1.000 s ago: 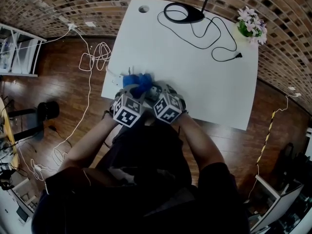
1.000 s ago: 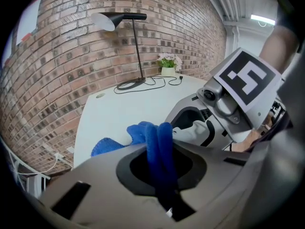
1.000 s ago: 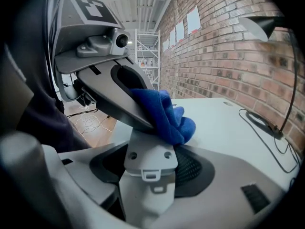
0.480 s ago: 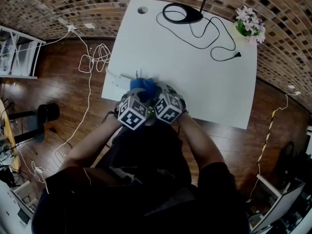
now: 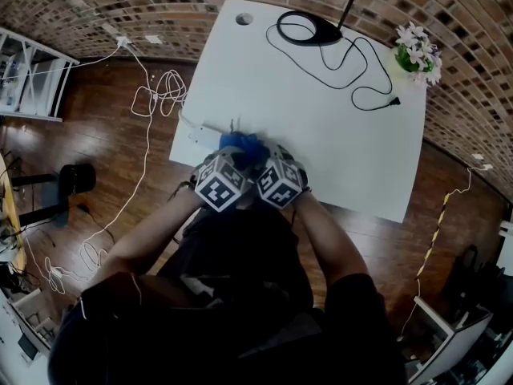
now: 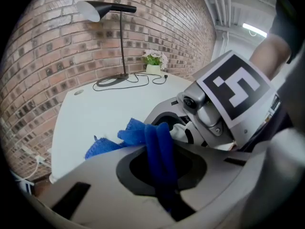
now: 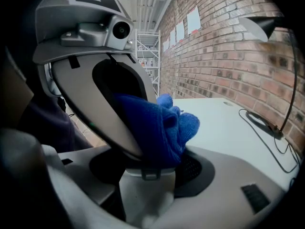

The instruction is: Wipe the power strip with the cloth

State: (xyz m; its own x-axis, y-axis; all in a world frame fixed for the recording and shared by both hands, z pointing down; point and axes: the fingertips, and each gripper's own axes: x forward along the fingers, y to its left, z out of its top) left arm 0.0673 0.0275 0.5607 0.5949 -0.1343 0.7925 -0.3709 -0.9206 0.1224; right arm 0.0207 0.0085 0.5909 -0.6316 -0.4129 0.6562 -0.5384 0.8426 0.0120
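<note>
The left claw (image 6: pixel 159 161) was clenched on the blue cloth (image 6: pixel 138 135), whose bunched end stuck out past its tips. Just beside it, the right claw (image 7: pixel 145 173) grasped the white power strip (image 7: pixel 143 194) between wide-set jaws, the cloth resting on top.

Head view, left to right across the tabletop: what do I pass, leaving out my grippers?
power strip → cloth → lamp base → flowers
</note>
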